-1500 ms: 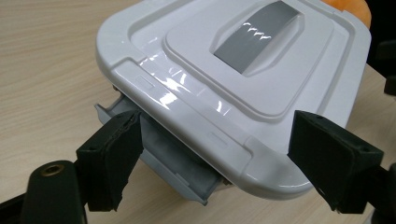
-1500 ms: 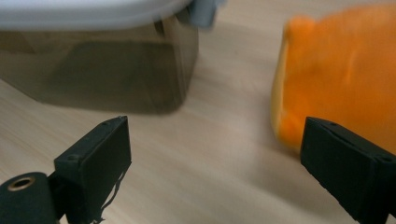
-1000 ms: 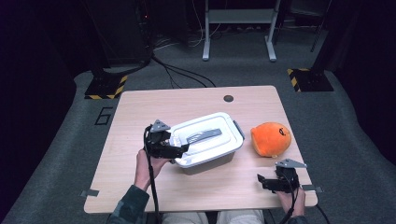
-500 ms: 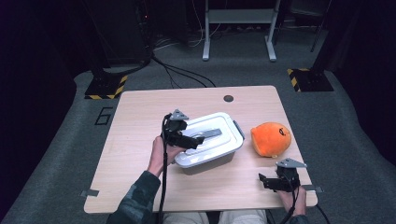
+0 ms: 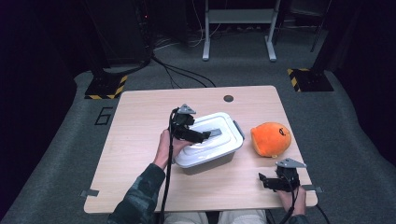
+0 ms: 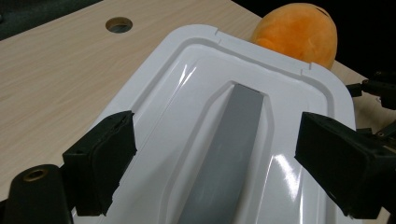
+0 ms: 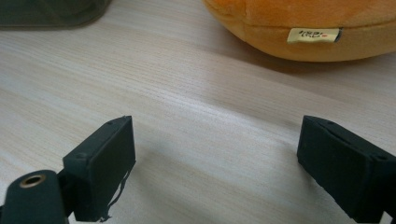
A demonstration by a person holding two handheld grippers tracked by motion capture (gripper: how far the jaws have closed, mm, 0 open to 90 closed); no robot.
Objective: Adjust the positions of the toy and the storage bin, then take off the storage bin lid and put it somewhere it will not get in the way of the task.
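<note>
box lid (image 5: 210, 135) in the high view sits under the left gripper (image 5: 201, 136), jaws apart and just closing a little, nothing pinched. left gripper view: grey handle (image 6: 231, 140) lies between the jaws, so next comes lowering and clamping it. right gripper view: right gripper (image 7: 215, 172) rests with jaws apart over bare table (image 7: 187, 93), orange plush toy (image 7: 299, 23) ahead.

Box lid (image 5: 210, 137): glossy white, grey handle strip (image 6: 229, 149) down centre recess. Box base under lid: grey, darker.
Plush toy (image 5: 271, 138): bright orange, small dark mark on top; pale cream label (image 7: 313, 34) with red and dark print at seam.
Desk (image 5: 140, 126): light wood grain, pale beige, fine streaks; dark round hole (image 5: 228, 98) near far edge.
Left gripper (image 5: 198, 136): black body, black fingers (image 6: 100, 165), grey plate on top.
Right gripper (image 5: 262, 181): black, grey plate.
Sleeve (image 5: 140, 196): dark green-grey plaid.
Floor (image 5: 60, 154): grey carpet; yellow-black hazard stripes (image 5: 105, 87) on stand bases.
</note>
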